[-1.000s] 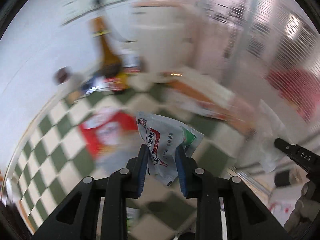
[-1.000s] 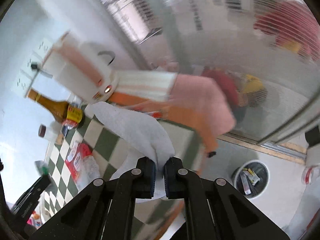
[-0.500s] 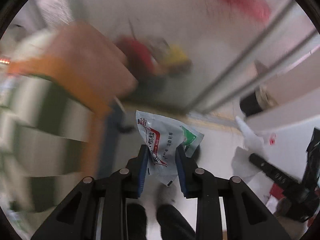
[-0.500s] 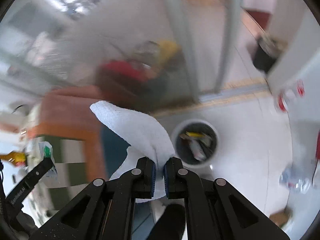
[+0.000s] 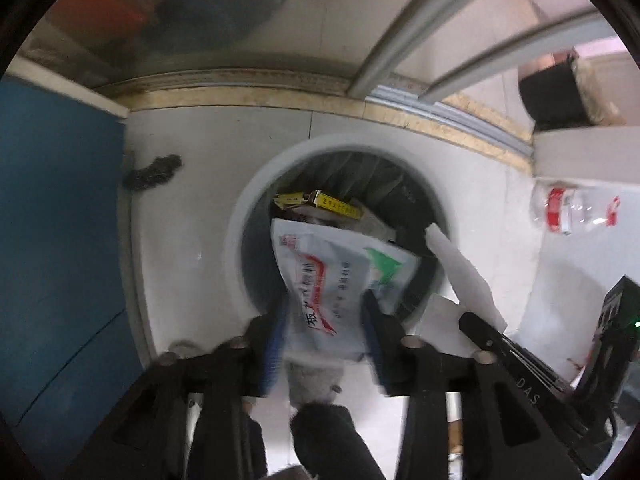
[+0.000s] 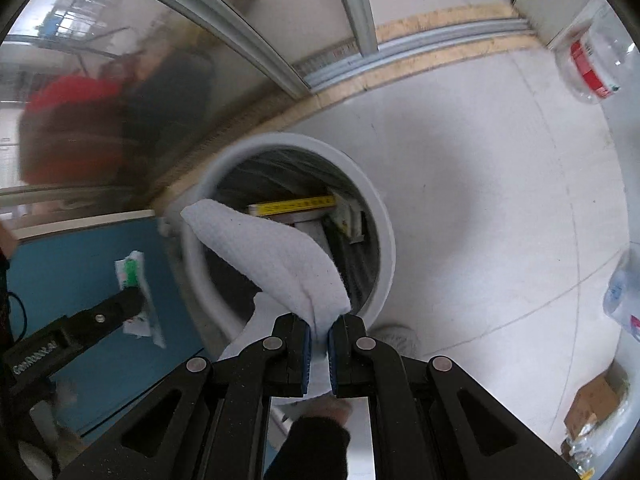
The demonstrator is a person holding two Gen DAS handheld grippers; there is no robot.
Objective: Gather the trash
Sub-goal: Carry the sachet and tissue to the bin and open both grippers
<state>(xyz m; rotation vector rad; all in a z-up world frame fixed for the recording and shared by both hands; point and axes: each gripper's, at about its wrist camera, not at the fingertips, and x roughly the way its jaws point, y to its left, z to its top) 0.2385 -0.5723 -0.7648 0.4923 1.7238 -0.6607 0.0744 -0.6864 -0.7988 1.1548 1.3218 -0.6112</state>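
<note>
My left gripper [image 5: 325,312] holds a white plastic packet [image 5: 340,276] with red and green print above the round grey trash bin [image 5: 248,216] on the floor. The jaws look slightly wider than before and blurred, still against the packet's sides. My right gripper [image 6: 319,338] is shut on a white paper towel [image 6: 272,252], held over the same bin [image 6: 380,208]. The bin holds a yellow-edged box [image 6: 292,205] and other scraps. The left gripper with the packet [image 6: 134,280] shows at the left of the right wrist view.
A blue panel [image 5: 56,240] stands left of the bin. A glass door with a metal track [image 6: 400,56] runs behind it. Clear plastic bottles [image 6: 592,56] lie on the floor to the right. A cardboard scrap [image 6: 592,404] lies lower right.
Both grippers swung from the checkered table down to the floor and now hang over the trash bin. The left jaws look a little wider around the packet.
</note>
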